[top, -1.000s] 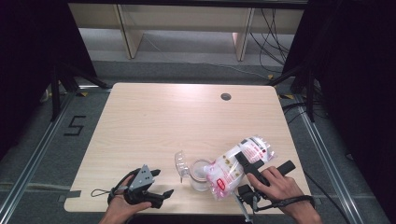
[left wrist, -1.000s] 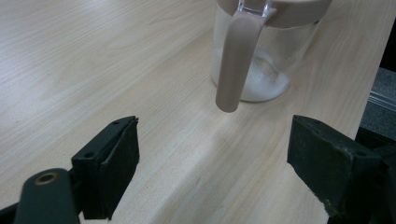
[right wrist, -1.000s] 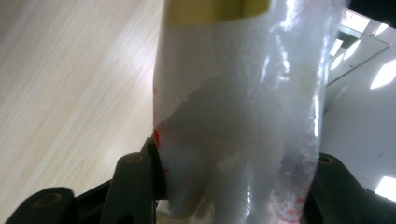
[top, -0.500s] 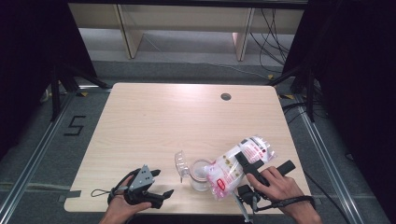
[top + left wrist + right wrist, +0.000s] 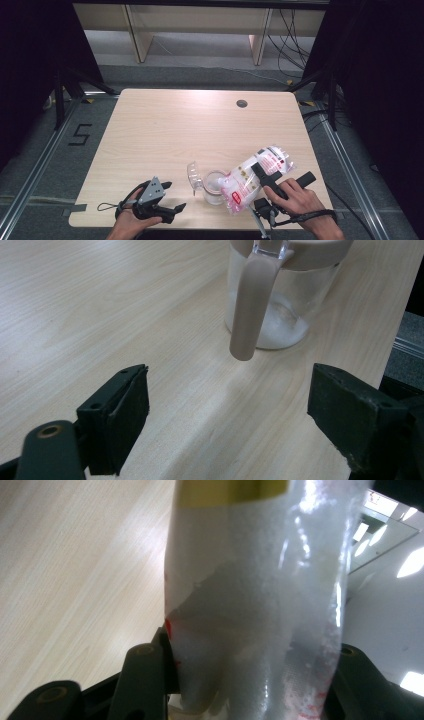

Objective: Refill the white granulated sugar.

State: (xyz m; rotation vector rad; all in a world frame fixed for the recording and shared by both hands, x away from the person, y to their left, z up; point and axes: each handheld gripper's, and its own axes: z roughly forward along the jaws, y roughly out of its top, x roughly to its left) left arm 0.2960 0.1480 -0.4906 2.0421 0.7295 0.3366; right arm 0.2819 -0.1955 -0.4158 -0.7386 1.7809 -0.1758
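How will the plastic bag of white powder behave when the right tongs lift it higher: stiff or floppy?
Probably floppy: the plastic bag looks thin and creased, bulging around the right tongs that clamp it. Its white contents likely shift toward the lowered end over the glass jar. The glossy film could slip.

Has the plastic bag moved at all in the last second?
No. The bag stays tilted over the jar, same spot relative to the table's hole.

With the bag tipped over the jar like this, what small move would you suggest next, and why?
Probably tilt the bag a little steeper. The right tool grips it with its lower end at the jar's open mouth, and just a thin white layer lies on the jar's bottom. The left tool rests open nearby.
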